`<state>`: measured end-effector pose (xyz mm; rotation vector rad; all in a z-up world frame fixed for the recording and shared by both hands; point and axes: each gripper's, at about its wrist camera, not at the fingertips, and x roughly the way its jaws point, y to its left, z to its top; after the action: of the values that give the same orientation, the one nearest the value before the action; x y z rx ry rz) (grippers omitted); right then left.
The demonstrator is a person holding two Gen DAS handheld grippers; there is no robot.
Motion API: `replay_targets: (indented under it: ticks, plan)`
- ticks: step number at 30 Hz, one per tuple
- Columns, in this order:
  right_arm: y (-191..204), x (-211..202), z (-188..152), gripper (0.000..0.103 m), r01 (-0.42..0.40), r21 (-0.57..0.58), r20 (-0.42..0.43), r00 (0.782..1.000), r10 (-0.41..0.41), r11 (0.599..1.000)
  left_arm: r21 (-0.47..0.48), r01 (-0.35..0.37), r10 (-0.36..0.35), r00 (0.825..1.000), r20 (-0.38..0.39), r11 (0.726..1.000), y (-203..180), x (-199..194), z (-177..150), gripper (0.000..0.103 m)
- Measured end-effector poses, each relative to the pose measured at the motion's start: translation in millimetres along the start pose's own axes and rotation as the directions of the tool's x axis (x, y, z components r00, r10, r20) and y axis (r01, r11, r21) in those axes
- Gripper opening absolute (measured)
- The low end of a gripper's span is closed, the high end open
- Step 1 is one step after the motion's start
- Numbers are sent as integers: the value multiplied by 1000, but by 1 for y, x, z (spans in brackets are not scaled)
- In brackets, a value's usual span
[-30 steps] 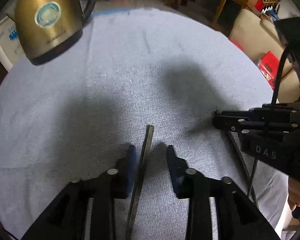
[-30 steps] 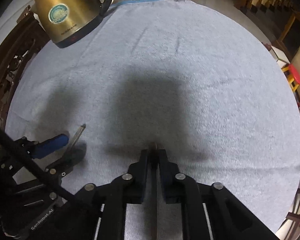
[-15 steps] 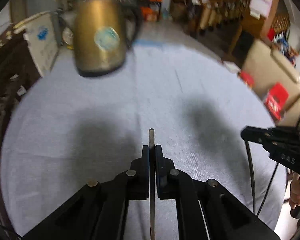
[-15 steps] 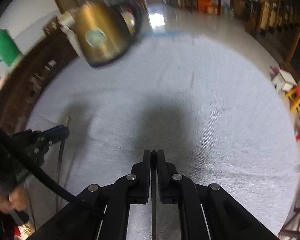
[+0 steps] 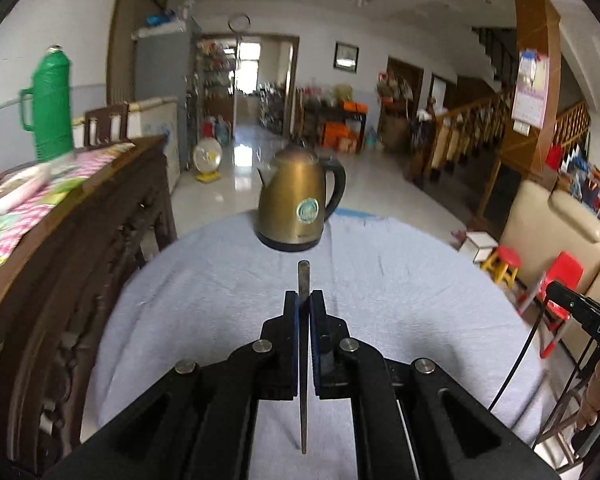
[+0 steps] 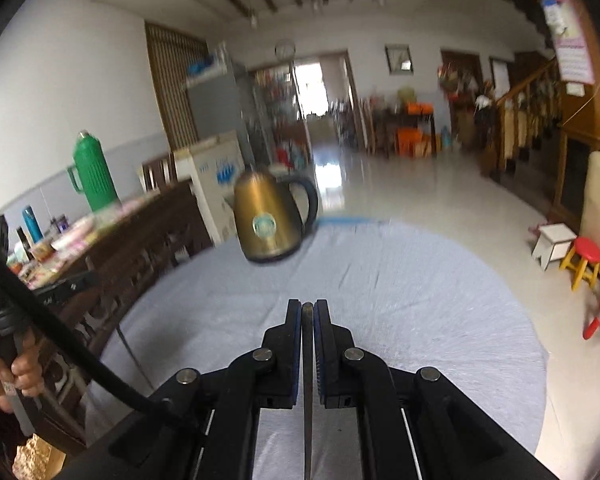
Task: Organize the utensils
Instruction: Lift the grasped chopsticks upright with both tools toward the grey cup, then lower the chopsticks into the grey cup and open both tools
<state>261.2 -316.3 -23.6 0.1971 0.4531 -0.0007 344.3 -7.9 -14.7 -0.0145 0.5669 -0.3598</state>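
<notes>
Grey cloth (image 5: 400, 280) covers the round table, and behind it a long tiled hall with wooden rails and shelves is now in view. Half a second ago both cameras looked down on the cloth; now they look level across it, so both grippers have tilted up and risen. A second ago the left fingers were wide apart around a chopstick lying on the cloth; now they are clamped on it and it is off the table. I judge that the picking up is done and the carrying to a place for the utensils begins, but no holder or tray is visible.

The left gripper (image 5: 304, 300) is closed tight on the left chopstick (image 5: 303, 280), a thin dark metal rod. Its blunt end stands out a little ahead of the fingertips, and the rest runs back between the fingers toward the camera. The right gripper (image 6: 307, 308) is also closed on the right chopstick (image 6: 307, 312), whose end is level with the fingertips, so hardly any of it sticks out.

Ahead of both pairs of fingers, well apart, a brass kettle (image 5: 298, 204) stands on the far edge of the cloth. To the left of the fingers is a dark wooden sideboard (image 5: 80, 240) with a green thermos (image 5: 52, 108).
</notes>
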Motion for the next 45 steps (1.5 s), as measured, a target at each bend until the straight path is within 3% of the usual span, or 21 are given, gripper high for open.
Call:
replay_targets:
  ticks: [8, 15, 24, 29, 38, 45]
  plan:
    - [19, -96, 0, 7, 0, -3, 193, 981, 1, 1000, -45, 31, -26, 994, 110, 999, -9, -77, -11, 5]
    - [43, -147, 11, 7, -49, -36, 260, 964, 57, 998, -26, 49, -43, 981, 190, 998, -23, -139, -10, 5]
    - [70, -184, 16, 7, -116, -70, 320, 938, 132, 991, 19, 94, -95, 954, 283, 995, -46, -195, -2, 5]
    - [85, -189, 12, 7, -139, -81, 329, 931, 158, 987, 41, 111, -119, 947, 297, 993, -65, -201, -5, 5]
    - [97, -167, -5, 7, -162, -74, 288, 941, 176, 984, 34, 56, -62, 975, 213, 998, -91, -171, -24, 5]
    - [95, -150, -15, 7, -158, -53, 257, 952, 166, 986, 38, 25, -32, 984, 175, 999, -106, -161, -36, 5]
